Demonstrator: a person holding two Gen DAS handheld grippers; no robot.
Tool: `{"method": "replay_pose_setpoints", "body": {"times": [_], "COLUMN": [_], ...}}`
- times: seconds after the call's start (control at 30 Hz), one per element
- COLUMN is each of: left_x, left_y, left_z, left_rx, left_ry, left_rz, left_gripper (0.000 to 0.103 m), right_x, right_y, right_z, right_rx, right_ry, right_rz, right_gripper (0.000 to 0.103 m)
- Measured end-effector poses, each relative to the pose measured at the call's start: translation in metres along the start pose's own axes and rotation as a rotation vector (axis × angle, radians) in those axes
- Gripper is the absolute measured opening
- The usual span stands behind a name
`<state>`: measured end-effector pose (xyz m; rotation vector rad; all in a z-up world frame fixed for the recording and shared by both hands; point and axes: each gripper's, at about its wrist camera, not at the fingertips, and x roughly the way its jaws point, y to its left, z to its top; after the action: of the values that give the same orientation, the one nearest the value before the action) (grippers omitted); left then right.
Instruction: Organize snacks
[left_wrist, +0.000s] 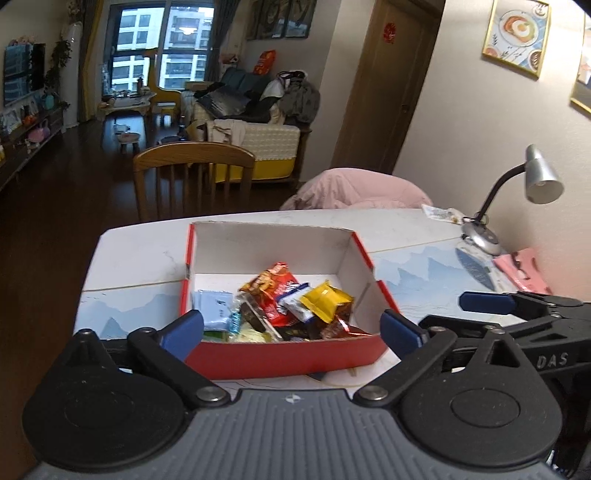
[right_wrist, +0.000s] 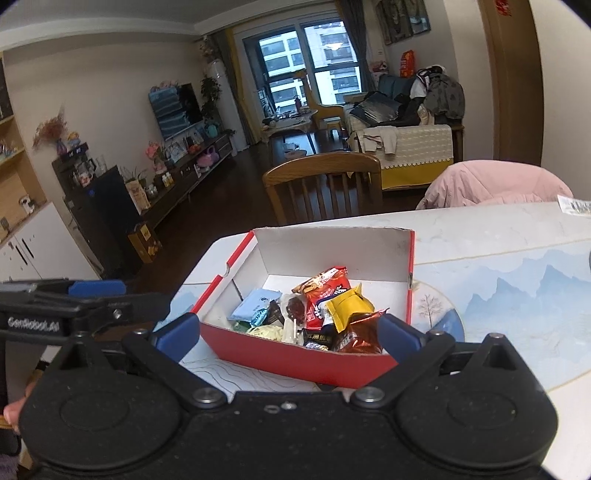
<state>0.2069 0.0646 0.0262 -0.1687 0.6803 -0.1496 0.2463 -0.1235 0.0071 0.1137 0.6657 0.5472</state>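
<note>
Both grippers, left gripper (left_wrist: 291, 332) and right gripper (right_wrist: 288, 332), are hovering with fingers spread wide, holding nothing, snacks (left_wrist: 295, 306) sitting in the red box (left_wrist: 284, 356).

The left wrist view is taken close above the table (left_wrist: 140, 254), angled downward along the left gripper (left_wrist: 291, 332) toward the red box (left_wrist: 280, 356). The right wrist view is taken beside it, over the right gripper (right_wrist: 288, 332), facing likewise. The box, the wooden chair (right_wrist: 321, 177) and the living room are shared by both.
</note>
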Motion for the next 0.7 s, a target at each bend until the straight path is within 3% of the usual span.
{"method": "replay_pose_setpoints", "body": {"times": [0.3, 0.7], "left_x": [-0.02, -0.032], "left_y": [-0.002, 0.0], "left_z": [-0.009, -0.015], "left_rx": [-0.029, -0.052], "left_ry": [-0.05, -0.092], "left_rz": [0.038, 0.109], "left_gripper": [0.103, 0.103], "right_x": [-0.014, -0.015], "right_y": [0.007, 0.014], "right_z": [-0.006, -0.009], "right_rx": [-0.004, -0.009], "right_ry": [-0.043, -0.034], "right_rz": [-0.009, 0.014], "right_gripper": [0.103, 0.103]}}
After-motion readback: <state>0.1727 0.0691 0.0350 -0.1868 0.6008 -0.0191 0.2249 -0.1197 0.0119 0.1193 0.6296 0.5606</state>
